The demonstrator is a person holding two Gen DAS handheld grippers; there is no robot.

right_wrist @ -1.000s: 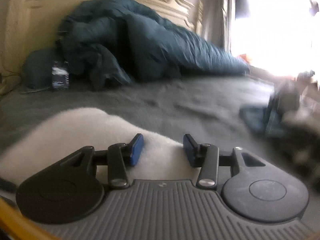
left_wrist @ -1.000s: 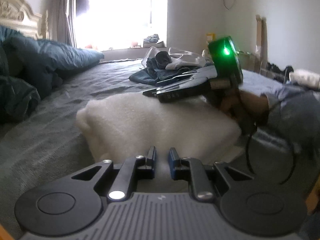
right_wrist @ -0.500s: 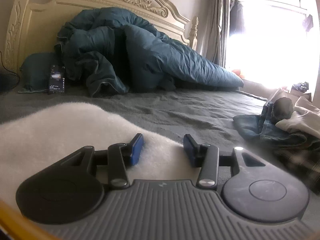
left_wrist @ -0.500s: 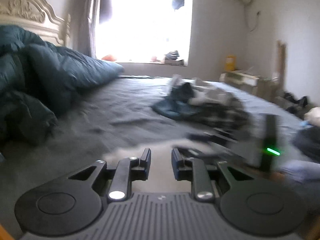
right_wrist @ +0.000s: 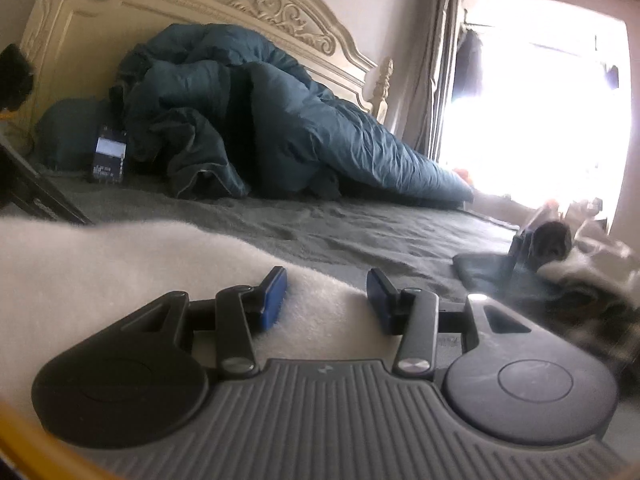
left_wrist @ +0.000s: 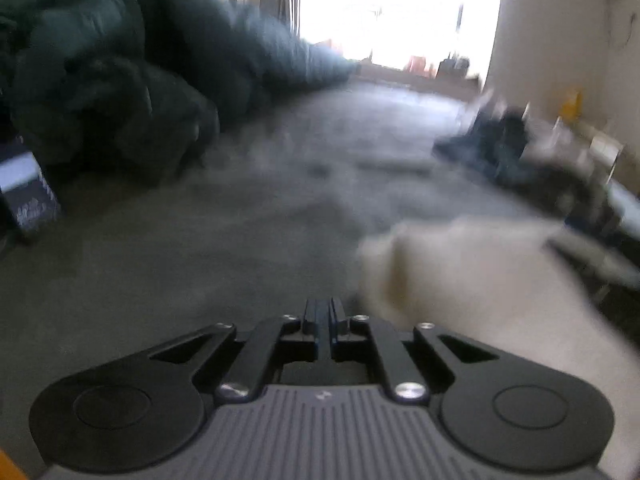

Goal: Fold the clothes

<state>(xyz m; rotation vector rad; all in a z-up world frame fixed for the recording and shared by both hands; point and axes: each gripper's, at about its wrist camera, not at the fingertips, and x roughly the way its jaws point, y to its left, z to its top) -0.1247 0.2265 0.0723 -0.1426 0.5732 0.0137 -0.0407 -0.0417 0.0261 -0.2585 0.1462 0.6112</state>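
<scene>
Each tool has a grey ribbed body with a small pale mark at its front edge, flanked by two round black discs. Black link arms with silver screws run forward to the fingers. The left tool (left_wrist: 325, 312) carries dark blue pads; the right tool (right_wrist: 327, 292) has brighter blue pads (right_wrist: 274, 298).

A fluffy white garment (right_wrist: 120, 264) lies on the grey bed. It looks soft and thick, like fleece, and it is folded into a flat, puffy shape with one rounded corner (left_wrist: 384, 256). Farther away on the bed sits a messy pile of clothes (right_wrist: 568, 264). It has dark blue, white and checked pieces, all crumpled together and not folded.
</scene>
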